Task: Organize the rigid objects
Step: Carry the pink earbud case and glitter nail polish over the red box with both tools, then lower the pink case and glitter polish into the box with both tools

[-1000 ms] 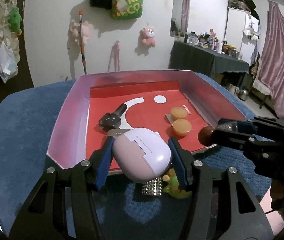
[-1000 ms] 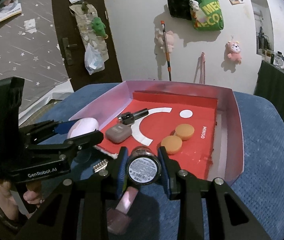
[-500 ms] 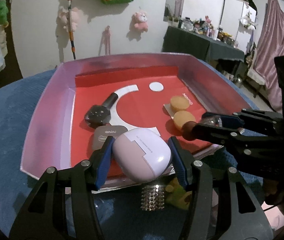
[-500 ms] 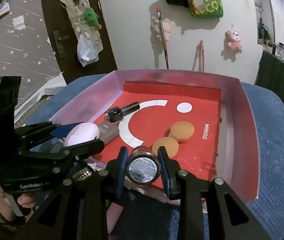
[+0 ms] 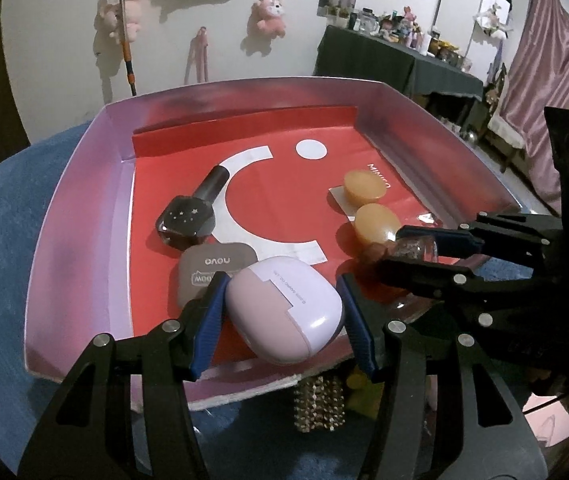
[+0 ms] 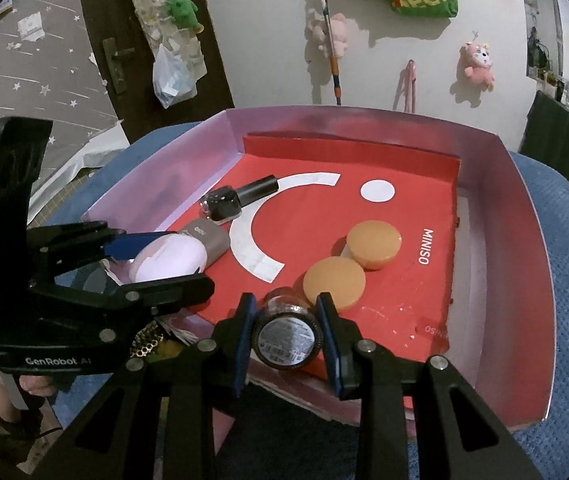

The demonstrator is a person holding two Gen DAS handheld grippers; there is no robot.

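Two claws: both pinched items above the shallow red-floored pink cardboard tray (image 5: 80, 240).
Left claw (image 5: 280, 312): clamped a smooth lilac oval plastic case (image 5: 284, 312).
Right claw (image 6: 286, 332): gripped a small round glass jar (image 6: 286, 330), its labelled base facing back.

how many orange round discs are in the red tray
2. One disc lies nearer the MINISO print; the other disc sits beside it, closer to the right claw. Both rest on the tray floor. None seem hidden.
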